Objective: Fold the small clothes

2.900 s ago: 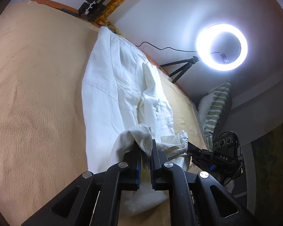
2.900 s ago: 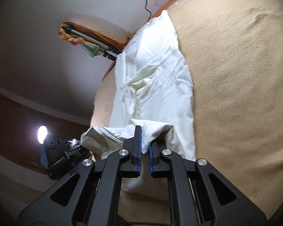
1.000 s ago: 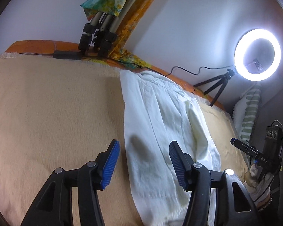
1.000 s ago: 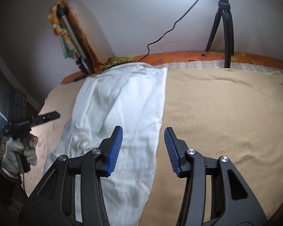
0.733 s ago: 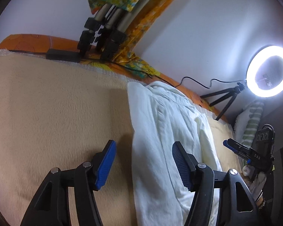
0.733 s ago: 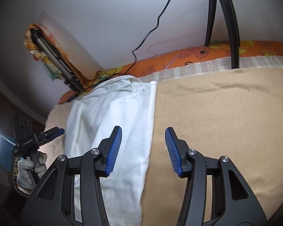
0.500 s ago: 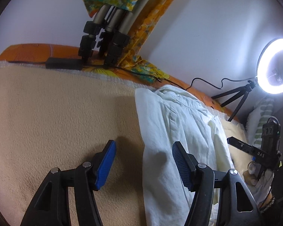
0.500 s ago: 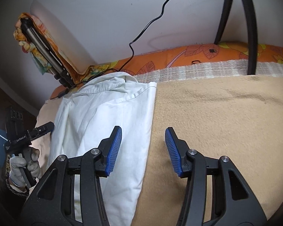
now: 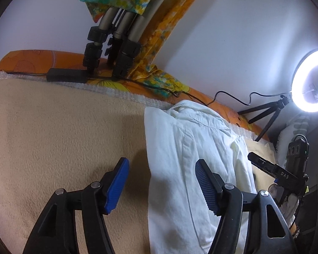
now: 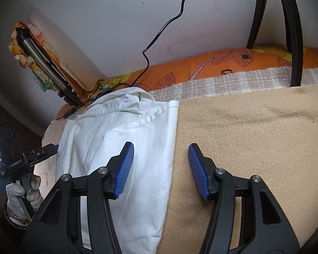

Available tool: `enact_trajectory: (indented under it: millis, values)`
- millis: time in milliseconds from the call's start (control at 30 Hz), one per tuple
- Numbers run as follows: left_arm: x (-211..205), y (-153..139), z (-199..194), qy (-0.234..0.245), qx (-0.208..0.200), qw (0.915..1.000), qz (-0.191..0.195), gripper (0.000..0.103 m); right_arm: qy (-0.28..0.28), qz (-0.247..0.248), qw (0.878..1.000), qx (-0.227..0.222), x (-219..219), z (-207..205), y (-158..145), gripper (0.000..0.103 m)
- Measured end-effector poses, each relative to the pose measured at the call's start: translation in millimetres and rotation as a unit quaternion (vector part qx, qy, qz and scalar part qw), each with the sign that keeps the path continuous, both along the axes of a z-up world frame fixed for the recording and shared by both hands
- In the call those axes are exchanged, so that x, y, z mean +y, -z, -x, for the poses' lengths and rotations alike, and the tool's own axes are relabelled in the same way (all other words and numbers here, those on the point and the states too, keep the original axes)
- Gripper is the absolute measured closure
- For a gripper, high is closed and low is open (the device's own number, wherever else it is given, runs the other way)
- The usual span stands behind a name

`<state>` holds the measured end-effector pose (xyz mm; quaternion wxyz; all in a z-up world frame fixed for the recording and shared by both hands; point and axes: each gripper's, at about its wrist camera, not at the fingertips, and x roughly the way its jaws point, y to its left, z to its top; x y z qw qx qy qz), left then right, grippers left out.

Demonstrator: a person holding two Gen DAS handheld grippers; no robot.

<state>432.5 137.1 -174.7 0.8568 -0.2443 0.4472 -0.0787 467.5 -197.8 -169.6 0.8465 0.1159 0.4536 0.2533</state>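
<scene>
Both of my grippers are hanging open and empty over the bed: the left gripper (image 9: 161,182) is spreading its blue pads across the left long edge of the white shirt (image 9: 186,148), and the right gripper (image 10: 161,167) is spreading its pads across the right long edge, one pad over the cloth and one over the beige blanket (image 10: 254,131). Neither is pinching anything.

The shirt is lying on the blanket as a long narrow strip, with its collar (image 10: 120,103) at the far end near the orange mattress edge (image 10: 201,65). Both sides seem to be already turned in, because a sleeve (image 9: 241,158) is lying on top along the right part of the strip and both long edges are looking straight. So I am judging the lengthwise folds as done. What is remaining, I think, is folding the strip across, bringing one end onto the other, maybe twice. The near hem is hiding below my fingers, so I cannot tell its state. A ring light (image 9: 311,80) is shining at the far right.
</scene>
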Motion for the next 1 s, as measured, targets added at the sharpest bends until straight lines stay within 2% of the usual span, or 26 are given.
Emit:
enact_trajectory:
  millis: [367, 467, 633, 667, 700, 733, 767, 800, 933, 1000]
  values:
    - [-8.7, 7.9, -23.1, 0.036, 0.002, 0.9993, 0.004, 0.034, 0.01, -0.046, 0.999, 0.016, -5.2, -21.6, 6.3, 0.047]
    - [-9.2, 8.9, -23.5, 0.04, -0.01, 0.9991, 0.005, 0.034, 0.007, -0.056, 0.998, 0.019, -7.0, -24.2, 6.9, 0.047]
    - [4.3, 12.6, -23.3, 0.032, -0.018, 0.9986, 0.037, 0.037, -0.015, -0.061, 0.998, 0.019, -2.3, -26.6, 6.2, 0.048]
    - [5.0, 13.1, -24.2, 0.032, -0.021, 0.9985, 0.039, 0.039, -0.021, -0.056, 0.998, 0.018, 0.6, -26.9, 6.4, 0.051]
    - [3.9, 13.4, -25.8, 0.034, -0.021, 0.9985, 0.038, 0.047, -0.027, -0.05, 0.998, 0.017, 4.0, -27.7, 6.6, 0.068]
    - [2.3, 12.8, -26.3, 0.039, -0.022, 0.9984, 0.036, 0.057, -0.035, -0.045, 0.998, 0.02, 8.3, -28.3, 7.6, 0.091]
    - [-1.2, 12.7, -28.6, 0.049, -0.021, 0.998, 0.033, 0.085, -0.037, -0.034, 0.999, 0.02, 12.3, -28.4, 8.3, 0.096]
    - [-5.9, 10.5, -30.3, 0.057, -0.021, 0.9979, 0.022, 0.091, -0.036, -0.02, 0.999, 0.015, 15.3, -26.9, 7.4, 0.099]
    - [-19.3, -6.6, -32.8, 0.065, -0.05, 0.9966, -0.012, 0.097, -0.034, 0.022, 0.999, -0.035, 14.3, -20.5, -13.1, 0.101]
    - [-22.0, -2.4, -38.6, 0.063, -0.043, 0.9967, -0.029, 0.097, -0.014, 0.021, 0.999, -0.033, 2.4, -26.8, -15.3, 0.101]
